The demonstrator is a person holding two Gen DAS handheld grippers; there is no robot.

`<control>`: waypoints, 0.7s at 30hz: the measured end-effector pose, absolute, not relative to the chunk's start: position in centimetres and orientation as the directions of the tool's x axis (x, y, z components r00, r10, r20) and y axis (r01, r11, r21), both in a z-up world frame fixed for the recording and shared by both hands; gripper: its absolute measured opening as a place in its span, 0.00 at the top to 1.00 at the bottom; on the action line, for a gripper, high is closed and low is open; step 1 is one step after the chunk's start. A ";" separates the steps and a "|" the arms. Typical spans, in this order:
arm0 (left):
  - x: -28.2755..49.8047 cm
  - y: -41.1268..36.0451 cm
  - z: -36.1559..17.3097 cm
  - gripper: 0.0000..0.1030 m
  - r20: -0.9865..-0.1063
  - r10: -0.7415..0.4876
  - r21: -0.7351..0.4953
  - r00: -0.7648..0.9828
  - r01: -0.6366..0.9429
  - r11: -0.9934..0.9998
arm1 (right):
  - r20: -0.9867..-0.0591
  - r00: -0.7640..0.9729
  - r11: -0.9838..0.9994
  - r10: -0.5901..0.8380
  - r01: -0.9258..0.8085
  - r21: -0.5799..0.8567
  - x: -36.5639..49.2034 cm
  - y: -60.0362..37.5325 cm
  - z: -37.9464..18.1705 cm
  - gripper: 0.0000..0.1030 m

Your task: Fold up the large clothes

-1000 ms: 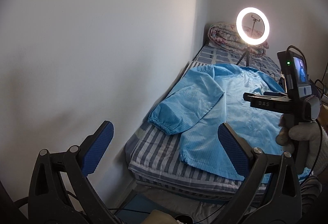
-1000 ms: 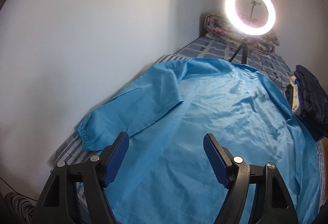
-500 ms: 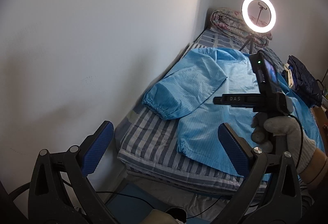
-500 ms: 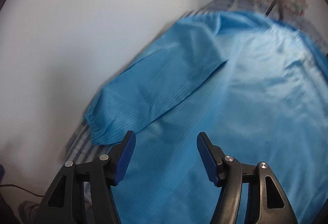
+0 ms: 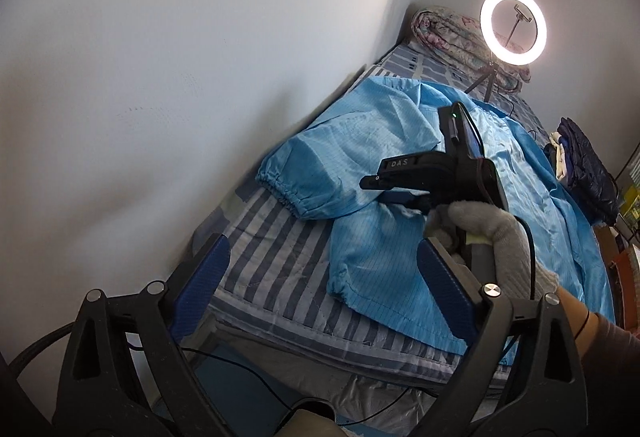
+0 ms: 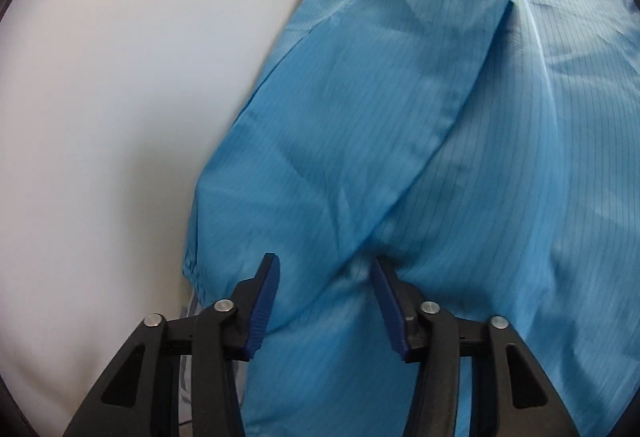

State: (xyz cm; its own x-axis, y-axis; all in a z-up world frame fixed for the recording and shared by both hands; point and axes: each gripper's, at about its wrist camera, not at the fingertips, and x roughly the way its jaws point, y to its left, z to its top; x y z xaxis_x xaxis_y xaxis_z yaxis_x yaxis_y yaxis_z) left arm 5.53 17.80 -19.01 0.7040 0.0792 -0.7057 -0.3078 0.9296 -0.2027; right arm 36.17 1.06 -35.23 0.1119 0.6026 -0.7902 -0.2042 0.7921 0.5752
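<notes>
Blue garment (image 5: pixel 404 237), a large smock of thin striped cloth, lies spread along the bed (image 5: pixel 276 269), its hem at the near end and one sleeve (image 6: pixel 360 125) folded across beside the wall-side edge. It looks light, limp and slippery; a pinch should gather a fold near sleeve or hem. The right gripper (image 6: pixel 324 297) presses down at the sleeve's edge, its jaws closing with bunched cloth between them. The left gripper (image 5: pixel 320 285) hovers off the bed's near corner, jaws wide, narrowing slightly, nothing between them.
</notes>
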 end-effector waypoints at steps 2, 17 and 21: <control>5.9 17.6 -19.3 0.07 -0.709 0.076 -0.198 0.701 -0.301 0.933 | -0.795 0.096 0.793 0.599 -0.208 0.572 36.7 1.5 -35.1 0.89; 11.4 16.8 -22.9 0.44 -0.754 -0.078 -0.320 0.652 -0.261 0.911 | -0.851 0.138 0.844 0.506 -0.283 0.456 35.9 -6.0 -33.0 1.00; 14.1 16.8 -25.0 0.44 -0.778 -0.112 -0.361 0.618 -0.294 0.885 | -0.853 0.141 0.844 0.503 -0.295 0.448 35.8 -7.0 -32.9 1.00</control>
